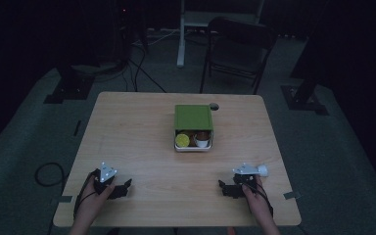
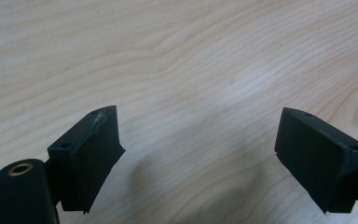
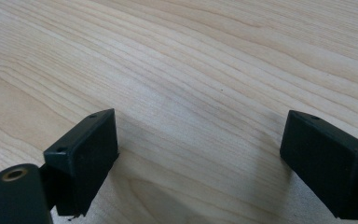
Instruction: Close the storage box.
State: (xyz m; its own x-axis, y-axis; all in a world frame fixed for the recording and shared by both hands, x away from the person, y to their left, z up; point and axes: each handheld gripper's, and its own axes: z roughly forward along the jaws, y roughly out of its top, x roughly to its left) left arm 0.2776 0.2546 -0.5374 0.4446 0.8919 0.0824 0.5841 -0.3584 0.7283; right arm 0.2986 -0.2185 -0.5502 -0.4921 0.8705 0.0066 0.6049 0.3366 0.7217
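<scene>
A white box [image 1: 194, 146] with a green lid [image 1: 193, 117] slid back sits at the middle of the wooden table [image 1: 142, 142]. In its open front lie a yellow round thing [image 1: 182, 140] and a white cup [image 1: 201, 142] beside something brown. My left gripper [image 1: 125, 188] rests near the front left edge, held by a hand, jaws wide apart over bare wood [image 2: 200, 116]. My right gripper [image 1: 223, 187] rests near the front right edge, also open with nothing between its fingers [image 3: 200, 116].
A small round hole [image 1: 214, 105] is in the table behind the box. A dark chair [image 1: 237, 51] and a white stand [image 1: 182, 34] are on the floor beyond the table. Cables [image 1: 46, 174] lie on the floor at left.
</scene>
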